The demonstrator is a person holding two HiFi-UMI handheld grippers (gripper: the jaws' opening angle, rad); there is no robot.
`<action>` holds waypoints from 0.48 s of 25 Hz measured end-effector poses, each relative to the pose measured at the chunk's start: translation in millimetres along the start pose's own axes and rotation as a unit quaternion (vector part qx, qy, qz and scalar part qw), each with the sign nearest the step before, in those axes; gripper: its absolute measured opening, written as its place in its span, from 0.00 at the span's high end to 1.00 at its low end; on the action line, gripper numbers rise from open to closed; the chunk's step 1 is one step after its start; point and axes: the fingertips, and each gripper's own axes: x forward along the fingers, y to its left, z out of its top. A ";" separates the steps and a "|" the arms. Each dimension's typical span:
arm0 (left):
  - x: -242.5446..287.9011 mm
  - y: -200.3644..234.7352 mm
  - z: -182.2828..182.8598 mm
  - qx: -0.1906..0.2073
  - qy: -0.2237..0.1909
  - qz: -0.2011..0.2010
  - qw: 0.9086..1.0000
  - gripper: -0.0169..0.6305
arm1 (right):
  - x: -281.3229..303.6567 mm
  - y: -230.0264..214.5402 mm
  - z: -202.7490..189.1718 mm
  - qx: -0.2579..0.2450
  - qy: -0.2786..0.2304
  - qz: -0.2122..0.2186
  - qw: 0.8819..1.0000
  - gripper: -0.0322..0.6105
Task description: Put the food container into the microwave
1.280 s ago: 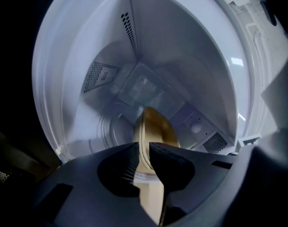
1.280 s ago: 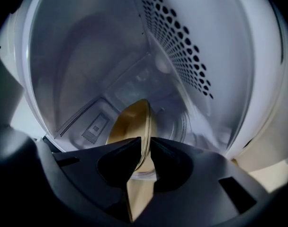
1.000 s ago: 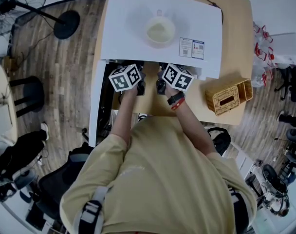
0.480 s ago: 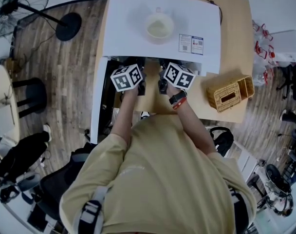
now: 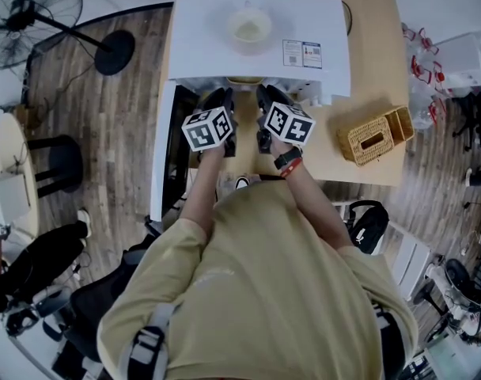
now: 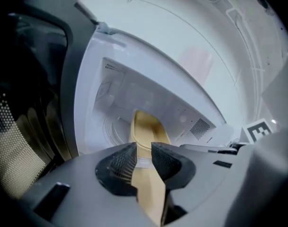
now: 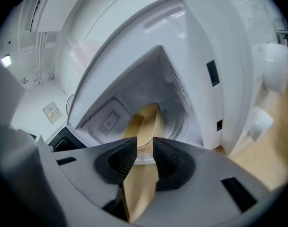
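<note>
Two grippers, left [image 6: 143, 156] and right [image 7: 144, 156], each pinch one rim of the tan container [image 6: 145, 126], fingers [image 6: 121, 163] narrow on it. It reaches ahead of them into the microwave [image 7: 148, 79]. It looks light, thin and slightly flexible, so holding opposite rims suits it.

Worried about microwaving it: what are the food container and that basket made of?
Food container: matte tan, thin smooth rim, likely paper pulp or plastic; can't tell which. Basket: looks like woven wicker or rattan, from its ribbed golden weave.

Two grippers [image 6: 143, 161] [image 7: 144, 156], one container [image 6: 147, 126], one microwave [image 5: 201, 46], one basket [image 5: 375, 137]
</note>
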 end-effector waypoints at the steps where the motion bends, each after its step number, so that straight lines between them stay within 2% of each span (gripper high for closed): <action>1: -4.6 -2.1 -0.8 0.004 -0.002 -0.001 1.000 0.81 | -4.7 1.3 -2.5 -0.002 -0.002 0.000 1.000 0.76; 12: -63.1 -14.0 -27.6 0.041 -0.020 -0.011 0.999 0.85 | -58.4 24.0 -46.2 -0.043 -0.007 -0.002 0.999 0.82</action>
